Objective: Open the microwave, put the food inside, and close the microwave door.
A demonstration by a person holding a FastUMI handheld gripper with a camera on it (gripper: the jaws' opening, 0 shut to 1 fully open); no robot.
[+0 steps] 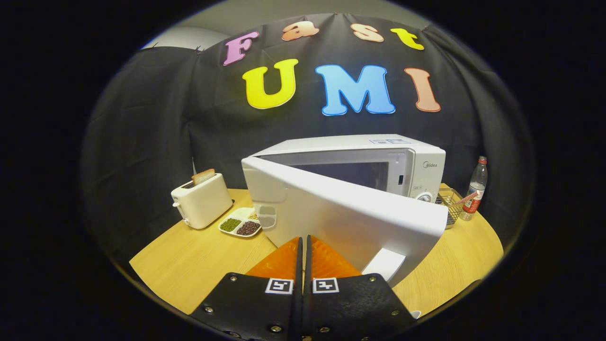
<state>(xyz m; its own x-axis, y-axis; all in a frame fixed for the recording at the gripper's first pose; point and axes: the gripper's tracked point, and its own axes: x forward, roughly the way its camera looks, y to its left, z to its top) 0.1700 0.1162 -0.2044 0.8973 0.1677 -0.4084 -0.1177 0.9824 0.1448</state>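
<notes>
The single fisheye camera rides on the claw (303,241) and looks forward along its two fingers, which lie pressed together at the base of the view with only a thin seam between them. It sits slightly above bench (189,265) level, angled gently down, and is close to the half-open microwave door (341,222), which stands just ahead of the fingertips. Beyond the door, the view takes in the microwave (378,161), the toaster (202,201) to its left, the bottle (476,189) to its right and the booth wall (156,137) behind.
</notes>
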